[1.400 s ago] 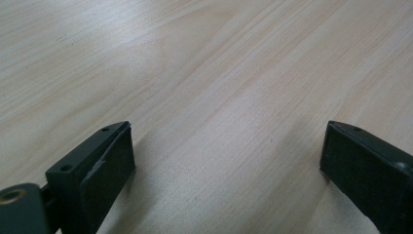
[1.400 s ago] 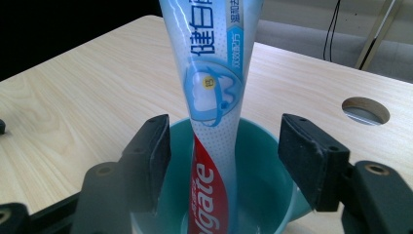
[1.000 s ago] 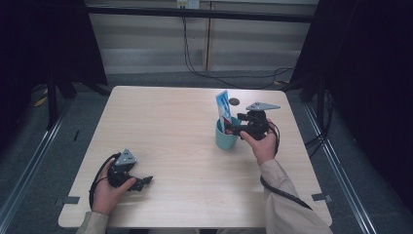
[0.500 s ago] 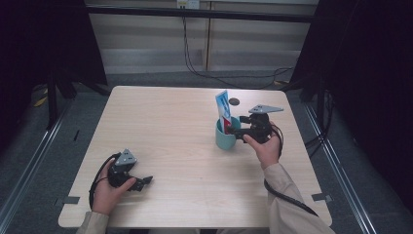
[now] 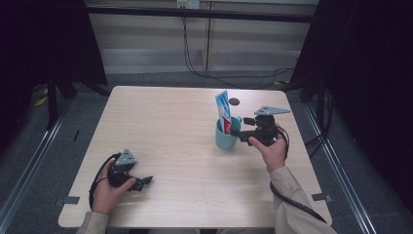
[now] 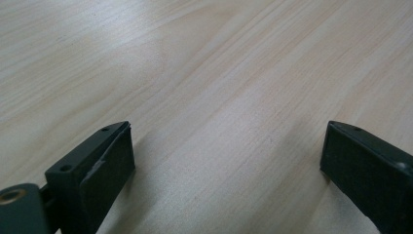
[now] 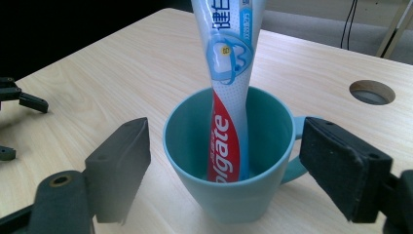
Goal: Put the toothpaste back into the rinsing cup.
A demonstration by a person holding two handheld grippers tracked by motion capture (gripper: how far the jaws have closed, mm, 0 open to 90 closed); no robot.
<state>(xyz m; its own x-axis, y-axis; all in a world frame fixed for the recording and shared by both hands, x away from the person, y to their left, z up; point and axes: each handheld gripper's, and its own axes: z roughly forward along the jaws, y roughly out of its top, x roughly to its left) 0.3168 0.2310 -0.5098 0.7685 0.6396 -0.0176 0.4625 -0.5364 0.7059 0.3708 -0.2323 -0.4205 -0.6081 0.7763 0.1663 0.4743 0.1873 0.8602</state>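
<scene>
**Toothpaste tube standing in teal cup; right gripper spread around the cup**

Location. Teal cup sits on the wooden table, right of centre, at about 2 o'clock from the table's middle in the high view. A small round hole in the tabletop lies just past it at 12 o'clock. The toothpaste tube stands inside the cup.

Tools. Right gripper: jaws have just been opening and now stand wide, one on either side of the cup wall, pads clear of it. Left gripper rests near the table's 7 o'clock corner, jaws spread over bare wood, nothing between them.

Handling, judged. Tube looks light, soft-walled and glossy; a hard pinch would dent it, and it could slip. Best hold is the flat upper part above the rim. Cup looks rigid, smooth and light; it may tip or slide if the tube is dragged sideways. Its handle points toward the right jaw in the right gripper view.

Axis. Tube's long axis runs near vertical, tilted slightly so that it leans on the rim, with one end down in the cup.
</scene>
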